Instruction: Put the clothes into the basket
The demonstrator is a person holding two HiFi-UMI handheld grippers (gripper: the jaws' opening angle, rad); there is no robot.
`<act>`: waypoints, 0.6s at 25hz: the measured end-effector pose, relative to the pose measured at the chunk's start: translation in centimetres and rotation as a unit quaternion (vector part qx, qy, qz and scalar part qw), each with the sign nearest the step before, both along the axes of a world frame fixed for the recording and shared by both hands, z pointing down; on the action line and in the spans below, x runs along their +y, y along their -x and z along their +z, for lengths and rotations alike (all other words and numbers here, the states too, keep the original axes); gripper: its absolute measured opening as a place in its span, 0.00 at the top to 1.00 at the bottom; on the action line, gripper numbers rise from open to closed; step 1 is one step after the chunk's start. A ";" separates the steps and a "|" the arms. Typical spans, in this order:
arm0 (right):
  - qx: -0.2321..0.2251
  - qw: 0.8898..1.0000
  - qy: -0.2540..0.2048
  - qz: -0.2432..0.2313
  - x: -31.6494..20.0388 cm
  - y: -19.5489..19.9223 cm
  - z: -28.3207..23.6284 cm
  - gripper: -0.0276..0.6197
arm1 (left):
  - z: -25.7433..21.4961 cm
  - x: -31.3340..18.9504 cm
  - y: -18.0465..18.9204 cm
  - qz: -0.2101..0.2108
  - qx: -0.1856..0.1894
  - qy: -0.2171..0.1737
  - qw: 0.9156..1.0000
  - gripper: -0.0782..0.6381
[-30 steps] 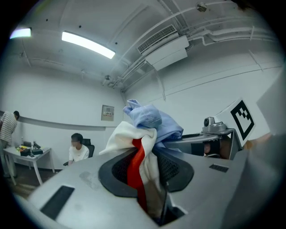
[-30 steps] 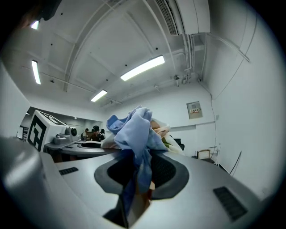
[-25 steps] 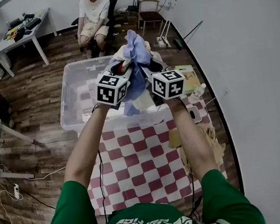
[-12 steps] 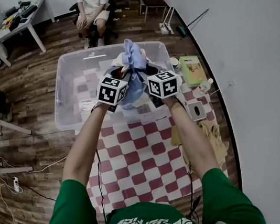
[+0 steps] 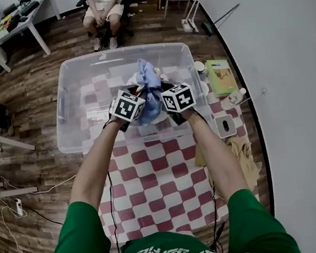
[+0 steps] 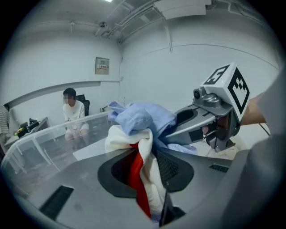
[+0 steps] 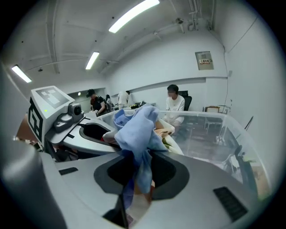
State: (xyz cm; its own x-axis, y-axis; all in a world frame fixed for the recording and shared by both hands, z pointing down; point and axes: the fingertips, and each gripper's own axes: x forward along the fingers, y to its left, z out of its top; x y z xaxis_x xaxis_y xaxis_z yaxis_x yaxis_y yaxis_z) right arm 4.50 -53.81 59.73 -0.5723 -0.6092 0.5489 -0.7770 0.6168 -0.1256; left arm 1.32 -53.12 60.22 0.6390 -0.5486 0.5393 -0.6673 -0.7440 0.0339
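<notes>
Over basket point(image 5: 61, 109), clothes point(image 5: 148, 86) bunched, blue/wht/red

Clothes point(image 5: 147, 88): soft crumpled cloth, matt; pale blue, white and red pieces.
Basket point(image 5: 65, 108): clear smooth plastic, faint gloss on walls.
Left gripper point(image 6: 145, 161), right gripper point(image 7: 140, 167): smooth matt grey plastic shells, dark fine-textured pads.
Table point(image 5: 154, 177): covered by checked cloth, matt.
Floor point(image 5: 30, 78): wood-look planks, low sheen.
Wall point(image 5: 288, 41): smooth, matt white.
Sleeve point(image 5: 77, 250): green cloth.
</notes>
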 end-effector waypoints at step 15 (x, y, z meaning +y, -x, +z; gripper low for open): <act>0.093 0.988 0.091 -0.079 -1.2 -0.1 9.9 0.81 | 10.1 -0.9 0.1 0.022 -0.094 0.090 0.991 0.76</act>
